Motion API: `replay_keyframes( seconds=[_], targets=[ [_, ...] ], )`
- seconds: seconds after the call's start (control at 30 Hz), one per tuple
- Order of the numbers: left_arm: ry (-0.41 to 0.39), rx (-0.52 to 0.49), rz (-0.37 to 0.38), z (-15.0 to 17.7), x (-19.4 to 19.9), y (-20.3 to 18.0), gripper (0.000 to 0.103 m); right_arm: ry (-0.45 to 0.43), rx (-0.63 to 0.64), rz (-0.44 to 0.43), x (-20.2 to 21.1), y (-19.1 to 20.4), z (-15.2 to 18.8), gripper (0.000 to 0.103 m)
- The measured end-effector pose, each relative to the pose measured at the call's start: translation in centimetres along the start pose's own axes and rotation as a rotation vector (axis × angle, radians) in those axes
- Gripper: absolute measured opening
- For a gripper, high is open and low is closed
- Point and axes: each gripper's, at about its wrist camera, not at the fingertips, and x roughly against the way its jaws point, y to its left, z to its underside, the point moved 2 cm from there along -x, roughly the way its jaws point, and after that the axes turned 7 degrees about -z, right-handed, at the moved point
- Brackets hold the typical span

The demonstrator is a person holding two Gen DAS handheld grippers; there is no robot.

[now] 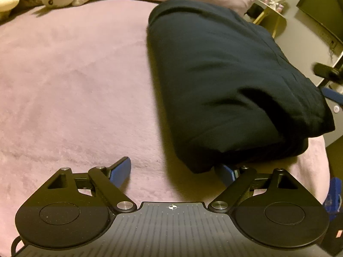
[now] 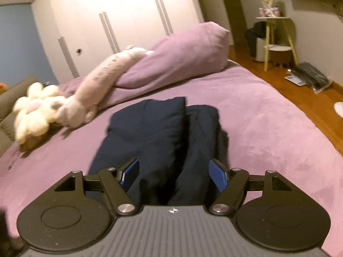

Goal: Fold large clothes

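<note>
A dark navy garment (image 1: 225, 81) lies folded in a long thick bundle on the purple bed cover (image 1: 75, 85). In the left wrist view it fills the right half, and my left gripper (image 1: 173, 171) is open just at its near left corner; the right blue finger is partly hidden under the cloth. In the right wrist view the garment (image 2: 154, 132) lies straight ahead in two side-by-side folds. My right gripper (image 2: 173, 175) is open, its blue fingers (image 2: 217, 176) spread wide on either side of the garment's near end, not closed on it.
A purple pillow (image 2: 184, 53) and white plush toys (image 2: 36, 111) lie at the head of the bed. The bed's right edge drops to a wooden floor (image 2: 300, 98) with a small yellow side table (image 2: 276, 40). White wardrobe doors (image 2: 107, 21) stand behind.
</note>
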Motion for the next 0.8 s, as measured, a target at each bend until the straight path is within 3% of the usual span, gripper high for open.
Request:
replay_keyframes(
  seconds=[0.2, 0.27, 0.3, 0.33, 0.67, 0.8],
  targets=[
    [-0.015, 0.007, 0.02, -0.1, 0.8, 0.0, 0.089, 0.031, 0.106, -0.068, 1.4, 2.6, 2.5, 0.071],
    [-0.02, 0.014, 0.016, 0.1, 1.0, 0.2, 0.089, 0.065, 0.168, -0.04, 0.1, 2.9, 3.2, 0.053],
    [-0.018, 0.019, 0.016, 0.2, 1.1, 0.3, 0.089, 0.101, 0.186, -0.036, -0.9, 3.0, 3.6, 0.029],
    [-0.017, 0.024, 0.016, 0.1, 1.2, 0.4, 0.089, 0.134, 0.189, -0.018, -1.5, 2.9, 3.9, 0.027],
    [-0.08, 0.062, 0.039, -1.1, 4.2, 2.2, 0.088, 0.153, 0.035, 0.085, -2.4, -1.0, 4.4, 0.023],
    [-0.104, 0.053, 0.09, -1.7, 4.3, 1.0, 0.088, 0.154, 0.093, 0.103, -2.3, 0.2, 4.1, 0.024]
  ],
)
